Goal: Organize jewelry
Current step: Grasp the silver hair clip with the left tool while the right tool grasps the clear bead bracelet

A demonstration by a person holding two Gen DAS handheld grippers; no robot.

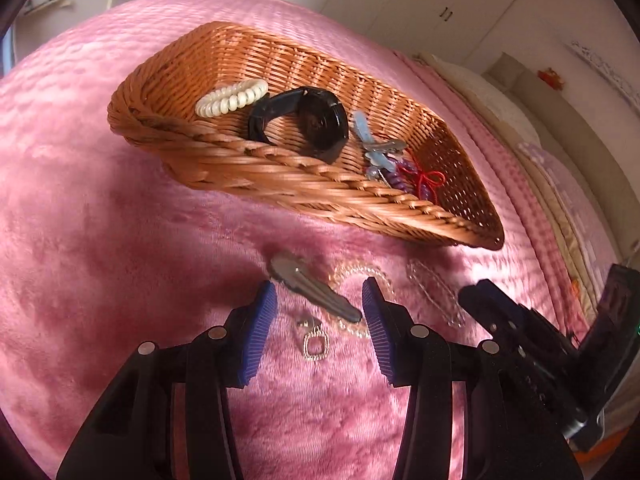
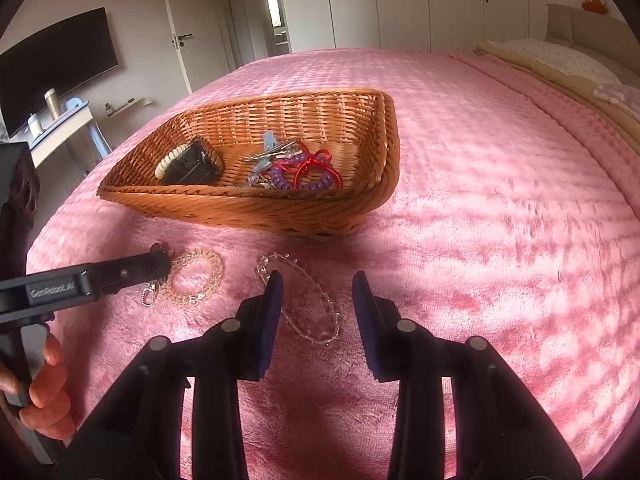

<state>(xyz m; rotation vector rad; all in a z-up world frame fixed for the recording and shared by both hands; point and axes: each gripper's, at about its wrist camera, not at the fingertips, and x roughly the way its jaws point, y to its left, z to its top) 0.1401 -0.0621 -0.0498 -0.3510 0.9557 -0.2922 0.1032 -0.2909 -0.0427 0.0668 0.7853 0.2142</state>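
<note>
A woven basket (image 1: 280,184) on the pink blanket holds a white coil hair tie (image 1: 232,98), a black watch (image 1: 308,120), blue clips, a purple coil and a red string. In front of it lie a grey hair clip (image 1: 316,292), a beaded bracelet (image 1: 360,276), a small earring (image 1: 316,344) and a clear chain bracelet (image 2: 304,300). My left gripper (image 1: 320,332) is open low over the blanket, with the clip and earring between its fingers. My right gripper (image 2: 318,316) is open, its fingers either side of the clear bracelet, pads not pressing on it.
The right gripper (image 1: 476,296) shows at the right edge of the left wrist view. A hand (image 2: 44,392) holds the left gripper (image 2: 160,264) beside the peach beaded bracelet (image 2: 196,280). Pillows (image 2: 560,60) lie at the far right, and a desk (image 2: 60,128) and TV stand at the left.
</note>
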